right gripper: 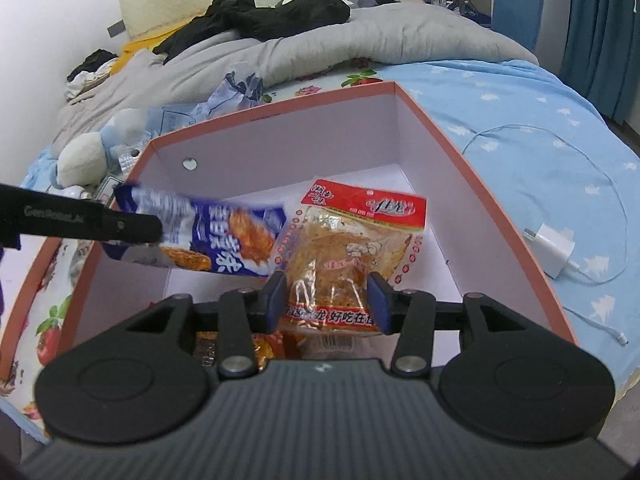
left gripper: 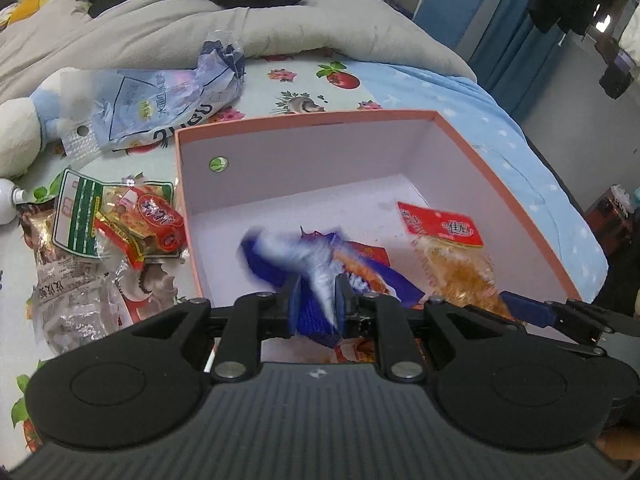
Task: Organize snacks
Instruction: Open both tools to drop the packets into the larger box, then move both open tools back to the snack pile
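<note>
A pink-rimmed box [left gripper: 304, 117] with a white inside sits on the bed; it also shows in the right wrist view [right gripper: 276, 101]. My left gripper [left gripper: 318, 304] is shut on a blue and white snack bag [left gripper: 296, 256], blurred, held over the box's near left part; the bag [right gripper: 208, 236] shows in the right wrist view too. My right gripper [right gripper: 328, 300] holds a red-topped orange snack packet [right gripper: 352, 248] between its blue pads over the box; the packet [left gripper: 448, 248] also shows in the left wrist view.
Several loose snack packets [left gripper: 120, 220] lie on the floral sheet left of the box, with a pale blue bag [left gripper: 160, 100] and a plush toy [left gripper: 24, 128] behind. A white charger and cable [right gripper: 552, 248] lie right of the box. A grey duvet [left gripper: 200, 28] lies behind.
</note>
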### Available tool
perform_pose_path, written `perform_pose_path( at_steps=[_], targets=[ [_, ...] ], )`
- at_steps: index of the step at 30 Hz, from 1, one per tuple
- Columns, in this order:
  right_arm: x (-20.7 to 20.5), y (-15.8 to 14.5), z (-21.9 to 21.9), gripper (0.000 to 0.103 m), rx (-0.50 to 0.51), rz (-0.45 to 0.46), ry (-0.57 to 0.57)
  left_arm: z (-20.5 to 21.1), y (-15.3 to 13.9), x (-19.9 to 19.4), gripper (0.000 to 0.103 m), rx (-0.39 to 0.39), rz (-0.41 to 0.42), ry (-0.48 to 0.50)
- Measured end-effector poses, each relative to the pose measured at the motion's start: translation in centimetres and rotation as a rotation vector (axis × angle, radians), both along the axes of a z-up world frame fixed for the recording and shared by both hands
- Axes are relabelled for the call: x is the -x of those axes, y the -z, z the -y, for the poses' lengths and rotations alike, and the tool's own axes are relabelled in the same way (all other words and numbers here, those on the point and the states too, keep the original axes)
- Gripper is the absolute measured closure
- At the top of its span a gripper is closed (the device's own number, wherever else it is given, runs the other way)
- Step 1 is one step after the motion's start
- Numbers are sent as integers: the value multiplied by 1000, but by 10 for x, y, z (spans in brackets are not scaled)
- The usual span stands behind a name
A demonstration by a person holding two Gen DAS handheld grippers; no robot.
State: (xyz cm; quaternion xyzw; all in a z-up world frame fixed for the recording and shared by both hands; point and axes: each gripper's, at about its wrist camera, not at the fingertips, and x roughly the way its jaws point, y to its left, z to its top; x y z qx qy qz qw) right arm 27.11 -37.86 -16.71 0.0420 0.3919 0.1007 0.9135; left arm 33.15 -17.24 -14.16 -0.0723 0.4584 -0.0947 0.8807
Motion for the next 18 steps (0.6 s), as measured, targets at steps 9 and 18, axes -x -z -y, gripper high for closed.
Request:
perform_pose_path(
  at_steps=[9, 18],
  targets=[
    [24, -17, -3, 42, -37, 31, 46, -14, -35, 34, 38, 7, 94, 8],
    [81, -46, -21, 42, -64, 121, 38, -29, -81, 98, 38, 38, 199, 16]
  ],
)
